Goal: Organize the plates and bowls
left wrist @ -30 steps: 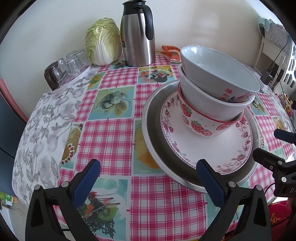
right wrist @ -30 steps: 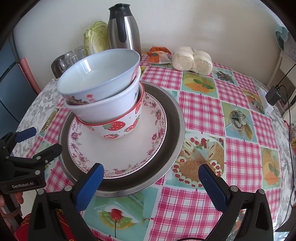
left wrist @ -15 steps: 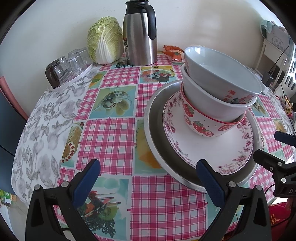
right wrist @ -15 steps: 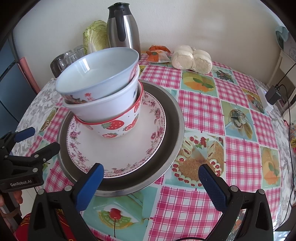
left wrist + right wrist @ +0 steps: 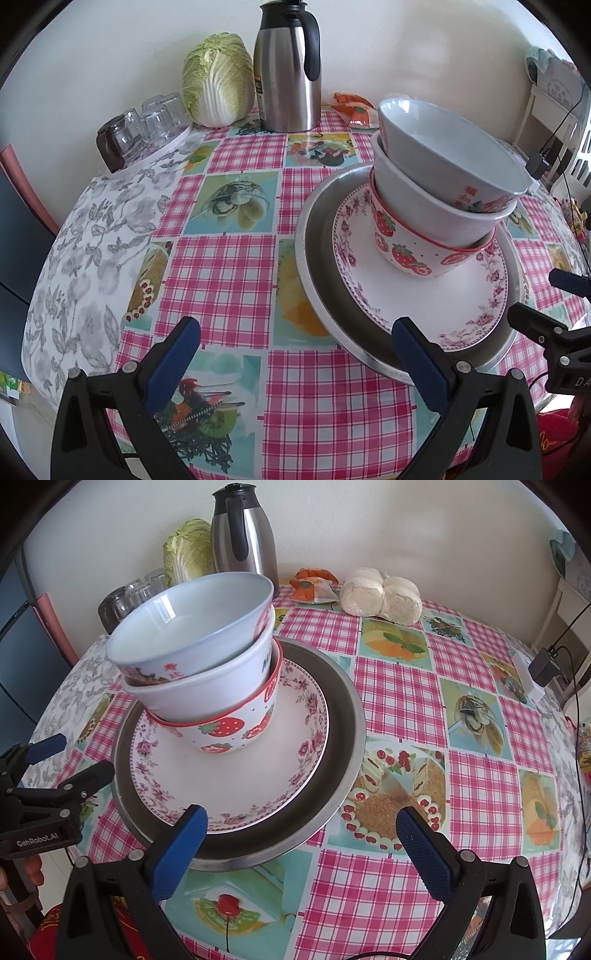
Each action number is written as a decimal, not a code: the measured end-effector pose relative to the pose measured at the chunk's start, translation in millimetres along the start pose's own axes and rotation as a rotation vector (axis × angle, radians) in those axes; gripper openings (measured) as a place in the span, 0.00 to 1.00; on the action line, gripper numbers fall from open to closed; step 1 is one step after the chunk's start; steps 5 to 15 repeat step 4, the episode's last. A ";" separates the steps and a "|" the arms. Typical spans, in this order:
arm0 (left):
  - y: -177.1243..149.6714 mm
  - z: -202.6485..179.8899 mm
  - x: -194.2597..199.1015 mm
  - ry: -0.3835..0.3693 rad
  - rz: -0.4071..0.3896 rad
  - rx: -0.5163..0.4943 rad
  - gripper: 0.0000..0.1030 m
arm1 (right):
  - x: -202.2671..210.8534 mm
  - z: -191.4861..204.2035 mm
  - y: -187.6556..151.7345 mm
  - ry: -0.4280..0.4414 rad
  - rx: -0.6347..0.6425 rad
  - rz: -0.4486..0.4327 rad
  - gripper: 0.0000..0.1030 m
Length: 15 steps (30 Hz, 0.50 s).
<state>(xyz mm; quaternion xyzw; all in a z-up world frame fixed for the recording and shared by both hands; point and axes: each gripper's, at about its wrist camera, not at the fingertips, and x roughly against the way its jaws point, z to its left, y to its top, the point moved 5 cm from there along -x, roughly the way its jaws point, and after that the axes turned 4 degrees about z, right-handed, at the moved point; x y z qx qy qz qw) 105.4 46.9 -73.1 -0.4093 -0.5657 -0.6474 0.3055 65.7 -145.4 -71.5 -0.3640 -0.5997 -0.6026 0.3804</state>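
Three bowls are nested and lean sideways: a pale blue bowl (image 5: 192,627) on top, a white bowl (image 5: 207,690) under it, and a strawberry bowl (image 5: 229,727) at the bottom. They stand on a floral plate (image 5: 236,786) inside a wide metal dish (image 5: 343,738). The stack also shows in the left wrist view (image 5: 443,192). My left gripper (image 5: 291,354) is open and empty, left of the dish. My right gripper (image 5: 303,845) is open and empty at the dish's near rim.
A steel thermos (image 5: 288,70), a cabbage (image 5: 218,81) and upturned glasses (image 5: 147,122) stand at the table's back. Wrapped buns (image 5: 380,594) and an orange packet (image 5: 314,587) lie behind the dish. A charger and cable (image 5: 543,668) sit at the right edge.
Both grippers have drifted slightly; the stack appears a little further right and lower in the left wrist view. Nothing was taken hold of or let go.
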 end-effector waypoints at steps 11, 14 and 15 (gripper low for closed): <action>0.6 1.0 -0.1 -0.005 0.002 0.008 1.00 | 0.1 0.4 0.8 0.000 0.000 0.001 1.00; 0.6 1.0 -0.1 -0.005 0.002 0.008 1.00 | 0.1 0.4 0.8 0.000 0.000 0.001 1.00; 0.6 1.0 -0.1 -0.005 0.002 0.008 1.00 | 0.1 0.4 0.8 0.000 0.000 0.001 1.00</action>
